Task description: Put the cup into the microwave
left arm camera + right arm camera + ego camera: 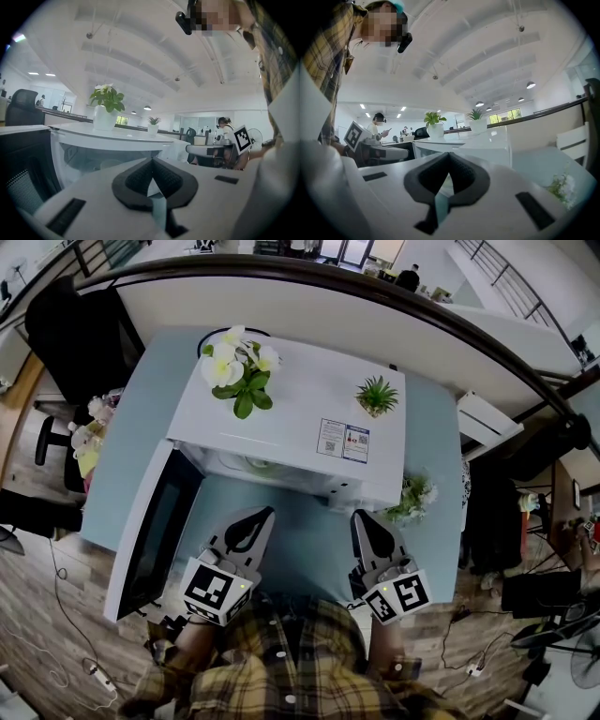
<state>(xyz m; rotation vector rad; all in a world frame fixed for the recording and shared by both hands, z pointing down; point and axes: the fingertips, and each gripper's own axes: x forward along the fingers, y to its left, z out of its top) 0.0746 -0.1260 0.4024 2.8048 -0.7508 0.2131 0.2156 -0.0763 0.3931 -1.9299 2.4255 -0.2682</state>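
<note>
The white microwave (300, 418) stands on a light blue table (281, 549), and its door (141, 540) hangs open to the left. A pale round shape (260, 465) shows just inside the cavity; I cannot tell if it is the cup. My left gripper (265, 513) hangs shut and empty in front of the opening, its pads meeting at the tip (151, 161). My right gripper (360, 516) is beside it, below the microwave's right front corner, also shut with nothing between its jaws (449, 154).
A white-flowered pot plant (239, 367) and a small green plant (377, 395) stand on the microwave's top. A small plant (412, 498) sits on the table at its right. A black office chair (66, 324) is at the far left. Cables lie on the floor (75, 662).
</note>
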